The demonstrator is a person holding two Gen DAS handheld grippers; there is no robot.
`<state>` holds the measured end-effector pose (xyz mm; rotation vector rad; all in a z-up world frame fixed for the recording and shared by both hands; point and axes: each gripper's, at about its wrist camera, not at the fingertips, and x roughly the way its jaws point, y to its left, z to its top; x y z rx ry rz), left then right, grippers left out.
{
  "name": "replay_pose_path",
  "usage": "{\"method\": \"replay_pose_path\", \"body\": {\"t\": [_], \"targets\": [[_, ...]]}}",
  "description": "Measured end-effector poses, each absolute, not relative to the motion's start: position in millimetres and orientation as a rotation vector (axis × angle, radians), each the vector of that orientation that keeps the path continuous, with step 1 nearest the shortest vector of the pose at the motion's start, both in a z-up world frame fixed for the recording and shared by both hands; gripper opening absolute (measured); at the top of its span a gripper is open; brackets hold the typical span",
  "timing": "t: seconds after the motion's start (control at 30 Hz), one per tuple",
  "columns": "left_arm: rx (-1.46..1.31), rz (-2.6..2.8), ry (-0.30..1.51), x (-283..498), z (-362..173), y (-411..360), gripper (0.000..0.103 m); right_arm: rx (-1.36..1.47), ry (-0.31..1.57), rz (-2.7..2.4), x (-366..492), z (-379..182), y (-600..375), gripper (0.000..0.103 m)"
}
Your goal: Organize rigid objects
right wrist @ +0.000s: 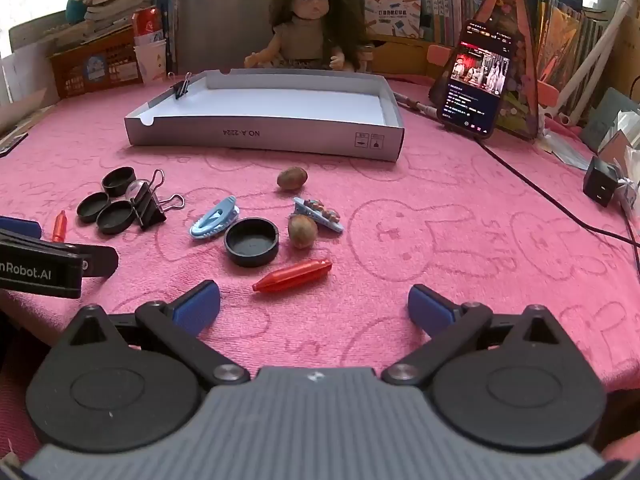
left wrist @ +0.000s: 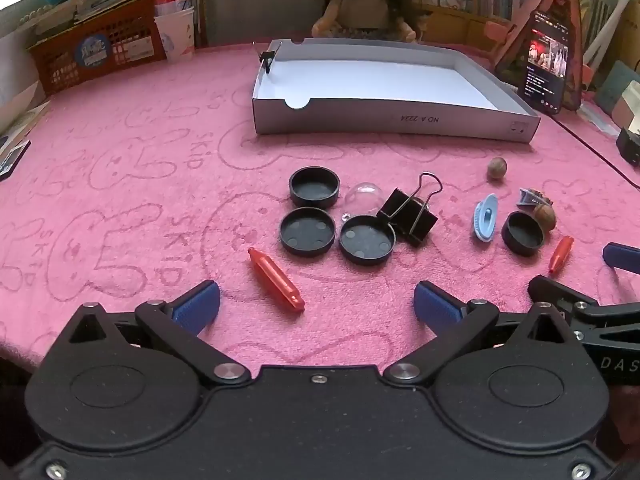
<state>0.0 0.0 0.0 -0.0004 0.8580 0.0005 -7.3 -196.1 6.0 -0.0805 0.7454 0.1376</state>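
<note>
A white box lid (left wrist: 392, 120) (right wrist: 256, 138) lies open at the back of the pink cloth, with a small binder clip (left wrist: 267, 58) (right wrist: 182, 87) on its left wall. In front lie several black caps (left wrist: 307, 231) (right wrist: 251, 242), a large black binder clip (left wrist: 408, 212) (right wrist: 150, 202), a clear dome (left wrist: 364, 196), a blue hair clip (left wrist: 486, 217) (right wrist: 214, 216), two nuts (right wrist: 292, 178) (right wrist: 302, 231), a decorated clip (right wrist: 320, 213) and two red crayons (left wrist: 276, 279) (right wrist: 294, 275). My left gripper (left wrist: 316, 306) is open and empty near one crayon. My right gripper (right wrist: 314, 306) is open and empty near the other.
A doll (right wrist: 308, 28) sits behind the box. A phone (right wrist: 476, 80) leans at the back right with a cable (right wrist: 560, 204) running over the cloth and a black charger (right wrist: 600, 182). An orange basket (left wrist: 96, 56), a can and cup (left wrist: 172, 12) stand back left.
</note>
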Motion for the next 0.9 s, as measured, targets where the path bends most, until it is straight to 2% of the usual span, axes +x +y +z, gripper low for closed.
{"method": "replay_pose_path", "body": {"t": [0.9], "targets": [[0.009, 0.000, 0.864, 0.2, -0.7, 0.2, 0.103, -0.080, 0.740, 0.141, -8.8, 5.2, -197.9, 0.103]]}}
